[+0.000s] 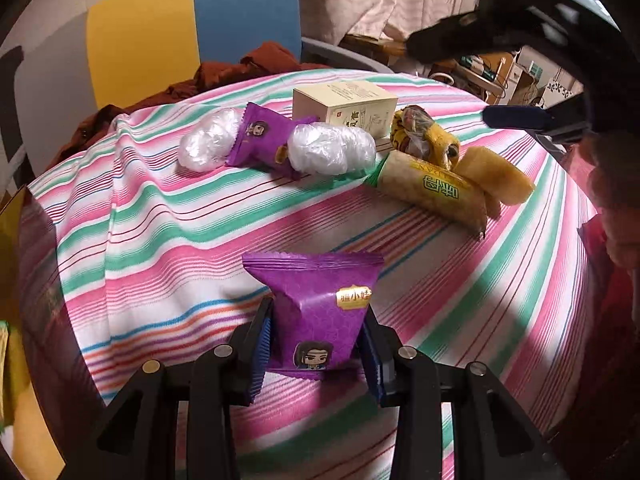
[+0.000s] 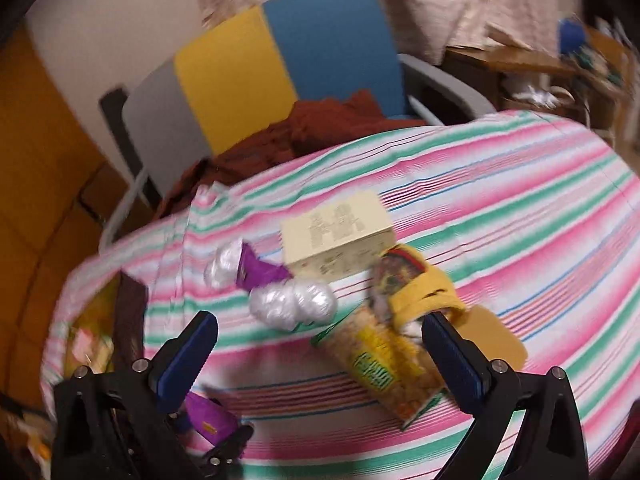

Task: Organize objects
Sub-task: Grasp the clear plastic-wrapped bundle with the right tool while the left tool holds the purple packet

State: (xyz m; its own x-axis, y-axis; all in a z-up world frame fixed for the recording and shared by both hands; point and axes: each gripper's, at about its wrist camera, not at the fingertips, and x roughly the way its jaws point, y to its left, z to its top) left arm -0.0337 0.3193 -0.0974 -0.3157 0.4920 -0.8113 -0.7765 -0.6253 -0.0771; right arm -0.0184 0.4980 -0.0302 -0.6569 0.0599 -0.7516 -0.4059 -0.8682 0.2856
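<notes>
The left gripper (image 1: 316, 344) sits low over the striped tablecloth (image 1: 160, 240), pointing toward the far side of the table. Its two blue pads are squeezed in on a purple snack packet (image 1: 316, 312), which stands up between them at the near edge of the cloth.

The right gripper (image 2: 320, 356) hangs higher and looks down at the pile of things. Its fingers are spread wide apart and hold nothing. This view is blurry, so small details are hard to read.

Farther back on the cloth the other things lie close together. There is a second purple packet (image 1: 266, 140), so two purple ones in all. It lies between two clear crinkly plastic bundles (image 1: 210, 144), and the bundle on the right (image 1: 332, 148) rests on its corner. Behind them stands one cream box (image 1: 344, 106). To the right lie one long yellow-green snack pack (image 1: 432, 192), one yellow-brown wrapped thing (image 1: 424, 132) and one plain yellow packet (image 1: 496, 174), all touching.

A yellow and blue chair (image 1: 192, 28) with brown cloth (image 1: 240, 68) on it stands behind the table.
</notes>
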